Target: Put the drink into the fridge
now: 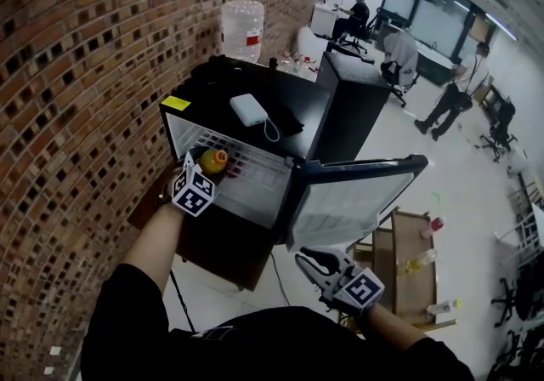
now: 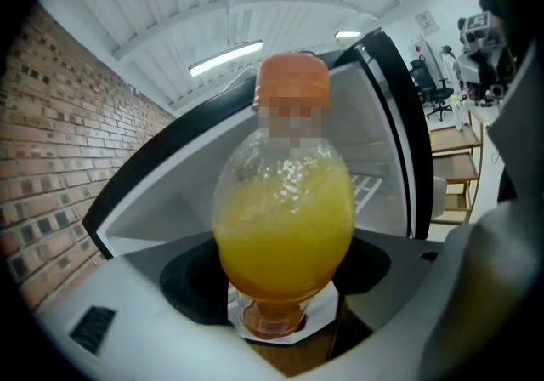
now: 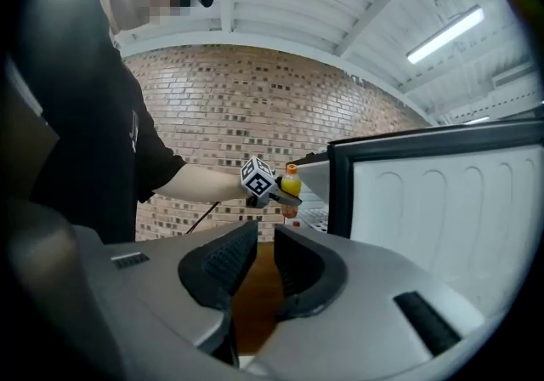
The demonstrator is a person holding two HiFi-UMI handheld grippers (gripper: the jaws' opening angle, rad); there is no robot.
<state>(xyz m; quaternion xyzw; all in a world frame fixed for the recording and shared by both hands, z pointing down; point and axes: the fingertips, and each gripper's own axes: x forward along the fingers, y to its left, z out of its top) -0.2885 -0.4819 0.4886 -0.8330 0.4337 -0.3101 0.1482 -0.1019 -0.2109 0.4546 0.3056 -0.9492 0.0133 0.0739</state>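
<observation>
Orange-filled drink bottle (image 2: 285, 209) is clamped in the left hand-held gripper (image 1: 209, 168), held at the mouth of the open fridge (image 1: 255, 188) and not yet resting inside. The door (image 1: 340, 209) stands wide. Below it, the right hand-held gripper (image 1: 313, 264) is empty, its jaws slightly parted. Placing, releasing and closing the door remain.

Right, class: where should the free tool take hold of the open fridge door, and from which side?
Probably take the fridge door by its free edge, from the room side: it stands wide open, that edge gives most leverage, and the empty right tool is nearby.
</observation>
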